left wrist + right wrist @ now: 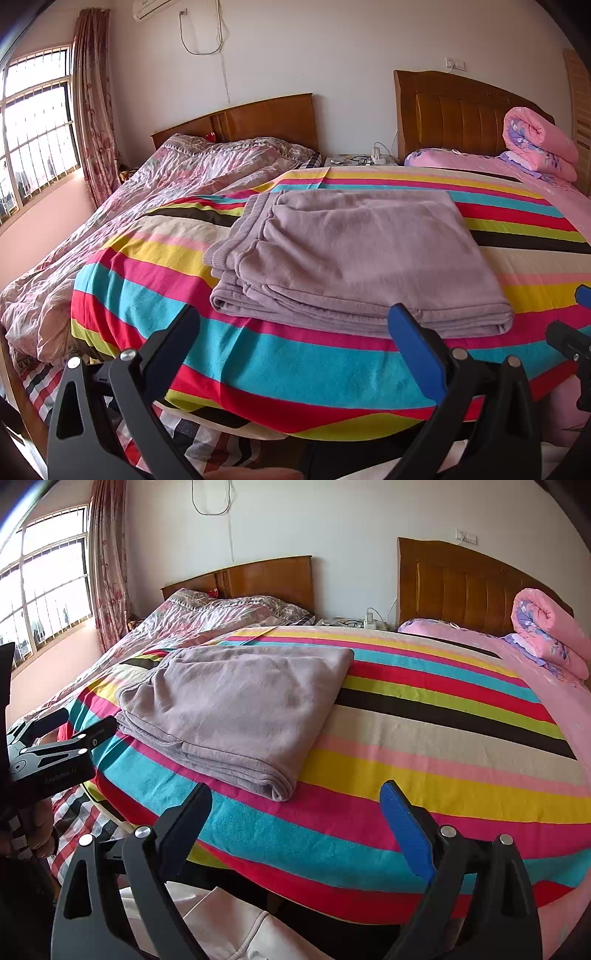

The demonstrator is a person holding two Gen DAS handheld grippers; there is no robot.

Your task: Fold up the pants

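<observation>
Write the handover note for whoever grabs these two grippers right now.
Left gripper: open, empty, held back at the near bed edge.
Right gripper: open, empty, also at the near edge.
Pants: mauve, folded into a flat stacked rectangle on the striped blanket, waistband toward the window side.
Done: the folding looks complete.
Left: probably nothing, at most squaring the layered near edge.

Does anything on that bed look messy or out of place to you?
Not much. The mauve pants lie folded in a tidy stack on the striped blanket, and both grippers hang open, clear of them. Only the crumpled floral quilt on the neighbouring bed looks unmade.
</observation>
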